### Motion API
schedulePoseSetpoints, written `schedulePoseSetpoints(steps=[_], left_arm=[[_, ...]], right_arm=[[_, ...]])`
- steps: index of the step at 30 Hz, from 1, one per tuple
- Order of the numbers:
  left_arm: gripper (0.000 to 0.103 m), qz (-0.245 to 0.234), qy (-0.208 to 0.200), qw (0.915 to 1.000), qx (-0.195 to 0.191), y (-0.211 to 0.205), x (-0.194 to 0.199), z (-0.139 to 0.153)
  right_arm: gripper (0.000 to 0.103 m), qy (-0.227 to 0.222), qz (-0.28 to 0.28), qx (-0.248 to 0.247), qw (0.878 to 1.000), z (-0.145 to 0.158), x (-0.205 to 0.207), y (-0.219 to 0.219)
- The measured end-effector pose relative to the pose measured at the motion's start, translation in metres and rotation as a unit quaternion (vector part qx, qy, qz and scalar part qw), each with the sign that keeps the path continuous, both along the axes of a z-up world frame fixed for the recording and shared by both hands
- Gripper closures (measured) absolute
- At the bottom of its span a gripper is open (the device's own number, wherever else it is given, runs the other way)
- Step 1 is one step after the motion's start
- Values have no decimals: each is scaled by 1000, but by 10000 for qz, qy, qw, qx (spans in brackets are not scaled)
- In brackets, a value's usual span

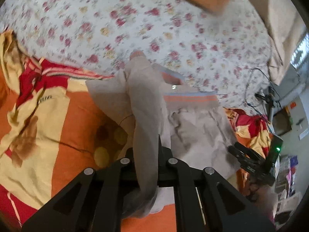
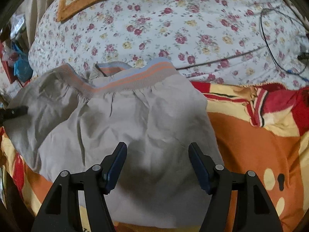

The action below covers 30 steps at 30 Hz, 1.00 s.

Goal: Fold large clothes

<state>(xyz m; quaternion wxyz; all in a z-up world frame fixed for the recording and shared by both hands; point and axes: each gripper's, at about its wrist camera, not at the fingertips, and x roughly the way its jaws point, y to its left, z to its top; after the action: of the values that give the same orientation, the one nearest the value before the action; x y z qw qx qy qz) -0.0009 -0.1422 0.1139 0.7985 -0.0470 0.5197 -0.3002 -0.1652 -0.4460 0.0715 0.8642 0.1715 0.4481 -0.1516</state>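
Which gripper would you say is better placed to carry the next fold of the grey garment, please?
Left, probably. The left gripper is already shut on a sleeve of the grey garment, while the right gripper hovers open above the flat body, gripping nothing.

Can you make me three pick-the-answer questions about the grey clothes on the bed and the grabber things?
1. Where does the grey garment lie?
A. on the orange blanket
B. on the floor
C. on a chair

2. What colour are the stripes on its waistband?
A. green
B. orange
C. black

3. What is the left hand-held gripper doing?
A. hanging open
B. shut on the grey garment
C. holding a cable

Answers: 1 A, the orange blanket shows around it. 2 B, orange lines run along the band. 3 B, grey cloth is pinched between its fingers; the right hand-held gripper is open.
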Motion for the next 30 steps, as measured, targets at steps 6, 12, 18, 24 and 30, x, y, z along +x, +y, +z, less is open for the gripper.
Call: schedulePoseSetpoints(steps=[6,12,18,24,30], left_arm=[[83,1044,775,9915,92,56,23,-58],[20,1524,1064,9825,-119,88,31,-83],[25,976,766,9922,126,57,21,-79],[92,262,434,9987,-77,23,2,-32],[93,-308,136,9965,-768,-38,-24,42]], right_arm=[[34,0,115,69,9999,1,-4,7],[32,53,216,5,9998,3,2,9],[29,319,117,-428,9985,-7,14,3],[32,468,138,-438,9978,-20,9,-6],[30,-15,-185,-117,9998,11,-27,-30]])
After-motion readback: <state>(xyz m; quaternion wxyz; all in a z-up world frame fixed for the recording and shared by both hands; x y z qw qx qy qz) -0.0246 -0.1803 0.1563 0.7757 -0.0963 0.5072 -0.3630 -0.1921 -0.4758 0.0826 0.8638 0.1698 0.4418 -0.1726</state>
